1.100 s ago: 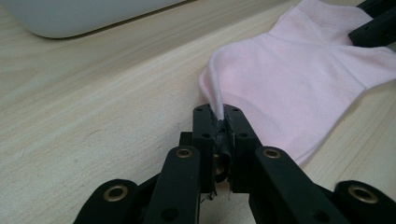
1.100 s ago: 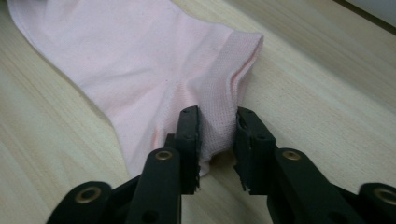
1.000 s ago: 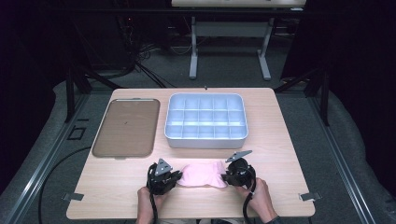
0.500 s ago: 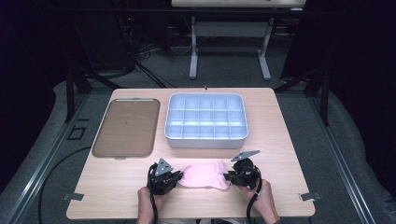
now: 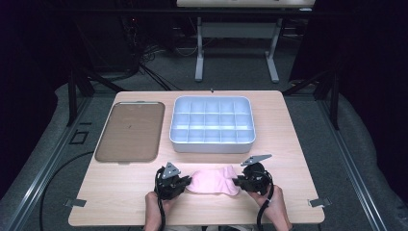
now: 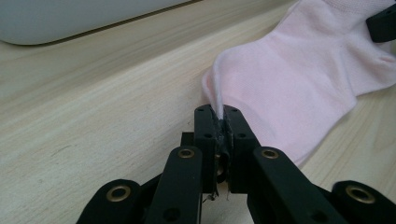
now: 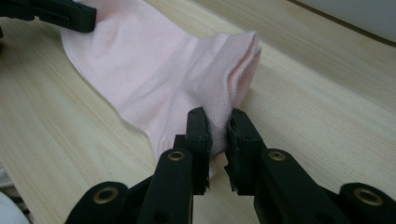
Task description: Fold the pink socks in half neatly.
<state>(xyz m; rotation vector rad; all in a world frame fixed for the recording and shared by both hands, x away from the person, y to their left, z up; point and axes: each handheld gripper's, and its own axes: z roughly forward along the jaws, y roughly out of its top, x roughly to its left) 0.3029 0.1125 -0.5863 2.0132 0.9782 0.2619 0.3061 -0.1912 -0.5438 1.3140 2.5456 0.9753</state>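
Sock (image 5: 213, 180) was a soft pink knit one, ribbed at the cuff, lying near the front edge of the wooden table (image 5: 293, 139). Left gripper (image 5: 185, 182) was pinched tight on the toe edge, right gripper (image 5: 235, 181) clamped on the cuff. Compared to a second ago it'd bunched up shorter between them. Further back sat a brown flat tray (image 5: 129, 131) and a pale blue compartment box (image 5: 212, 125).

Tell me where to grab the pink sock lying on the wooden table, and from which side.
Grip the pink fabric sock at its two thin ends, coming in low from left and right. It lies flat, so only edges offer a pinch: the left gripper holds the toe fold, the right gripper the ribbed cuff.
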